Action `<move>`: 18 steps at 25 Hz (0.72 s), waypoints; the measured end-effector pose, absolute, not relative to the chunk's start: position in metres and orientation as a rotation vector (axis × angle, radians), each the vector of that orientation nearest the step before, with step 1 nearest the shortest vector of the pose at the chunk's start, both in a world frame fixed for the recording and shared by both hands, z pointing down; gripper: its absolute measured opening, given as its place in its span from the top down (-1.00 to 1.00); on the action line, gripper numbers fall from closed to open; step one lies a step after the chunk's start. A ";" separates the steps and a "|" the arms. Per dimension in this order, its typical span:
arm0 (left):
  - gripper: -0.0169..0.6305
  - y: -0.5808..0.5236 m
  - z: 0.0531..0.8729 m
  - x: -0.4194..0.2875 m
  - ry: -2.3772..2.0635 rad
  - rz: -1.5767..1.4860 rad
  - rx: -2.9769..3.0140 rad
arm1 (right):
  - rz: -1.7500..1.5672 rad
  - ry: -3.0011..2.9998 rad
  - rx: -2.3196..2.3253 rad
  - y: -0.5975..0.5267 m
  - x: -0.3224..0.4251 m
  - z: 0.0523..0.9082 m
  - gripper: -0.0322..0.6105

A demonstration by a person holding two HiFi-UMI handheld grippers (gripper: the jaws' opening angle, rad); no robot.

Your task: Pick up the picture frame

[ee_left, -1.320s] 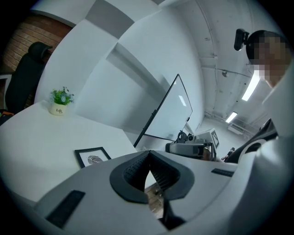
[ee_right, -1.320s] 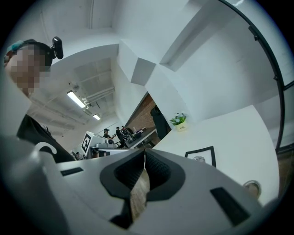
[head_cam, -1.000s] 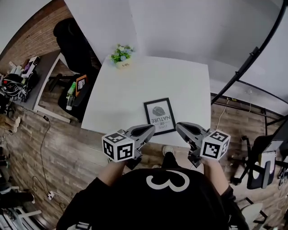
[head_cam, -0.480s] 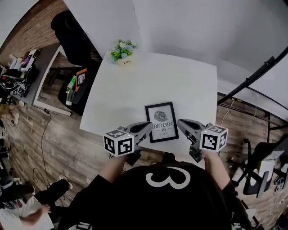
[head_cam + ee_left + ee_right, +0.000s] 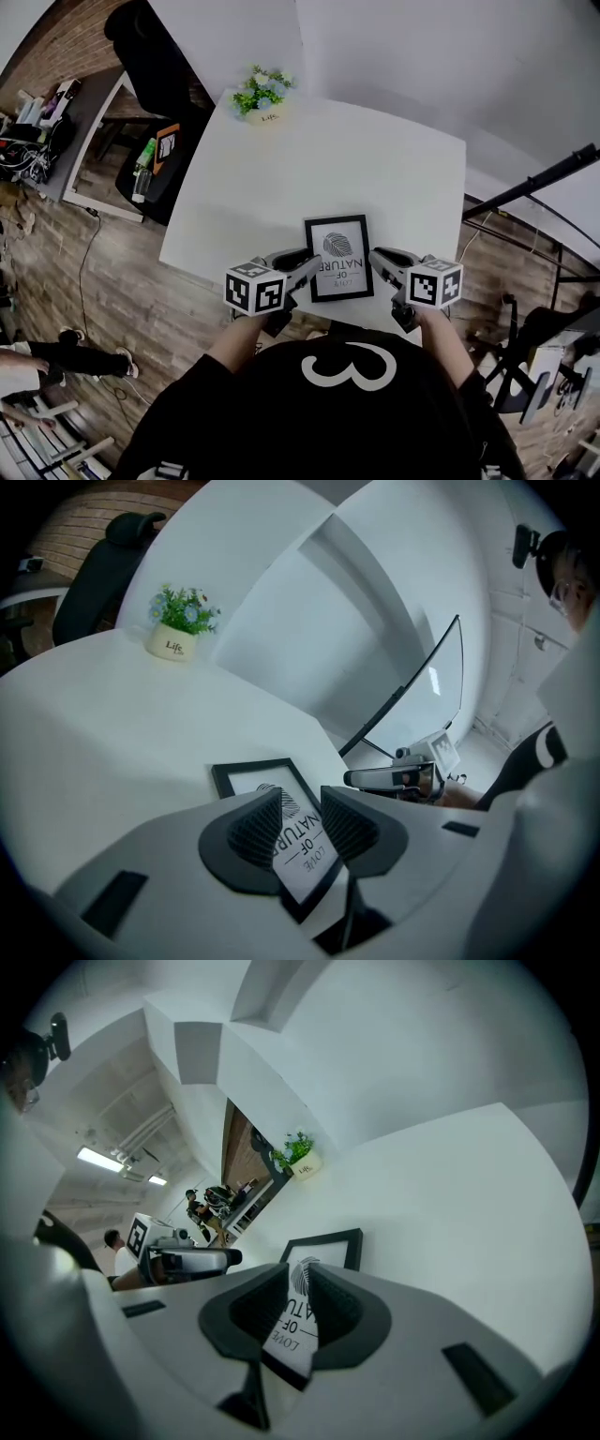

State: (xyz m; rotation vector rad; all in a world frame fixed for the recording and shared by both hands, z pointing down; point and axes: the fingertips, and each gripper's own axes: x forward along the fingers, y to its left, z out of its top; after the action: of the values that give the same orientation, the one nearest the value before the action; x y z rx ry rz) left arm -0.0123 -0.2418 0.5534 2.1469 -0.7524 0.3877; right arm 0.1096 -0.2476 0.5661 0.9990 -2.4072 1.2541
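The black picture frame [image 5: 338,256] with a white print lies flat on the white table [image 5: 281,178], near its front edge. My left gripper [image 5: 307,263] is just off the frame's left side and my right gripper [image 5: 378,260] just off its right side. In the left gripper view the left gripper [image 5: 302,823] has just been opening its jaws. The frame [image 5: 251,781] shows through the gap, beyond the pads and not gripped. In the right gripper view the right gripper [image 5: 300,1303] keeps a narrower gap, and the frame [image 5: 328,1249] lies past it, untouched.
A small potted plant [image 5: 262,97] stands at the table's far left corner. A black office chair [image 5: 155,56] and a cluttered desk [image 5: 56,112] are off to the left. A black pole [image 5: 534,180] slants at the right. Wooden floor lies below the front edge.
Both grippers have sunk toward the table and closed in on the frame's two sides. The frame has not moved.
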 end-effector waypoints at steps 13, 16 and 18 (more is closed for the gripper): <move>0.45 -0.249 0.614 -0.022 -0.857 0.520 1.991 | 1.151 -2.181 1.012 -0.256 0.106 0.622 0.49; 0.45 -0.246 0.620 -0.021 -0.864 0.561 1.985 | 1.137 -2.162 1.008 -0.256 0.106 0.627 0.49; 0.45 -0.244 0.625 -0.020 -0.871 0.584 1.979 | 1.125 -2.158 1.010 -0.255 0.107 0.629 0.49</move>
State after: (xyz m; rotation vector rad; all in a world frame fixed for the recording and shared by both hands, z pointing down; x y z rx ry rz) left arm -0.0200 -0.2442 0.6247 1.9794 -0.8706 0.5839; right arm 0.1066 -0.2550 0.6295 1.0097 -2.1583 1.1246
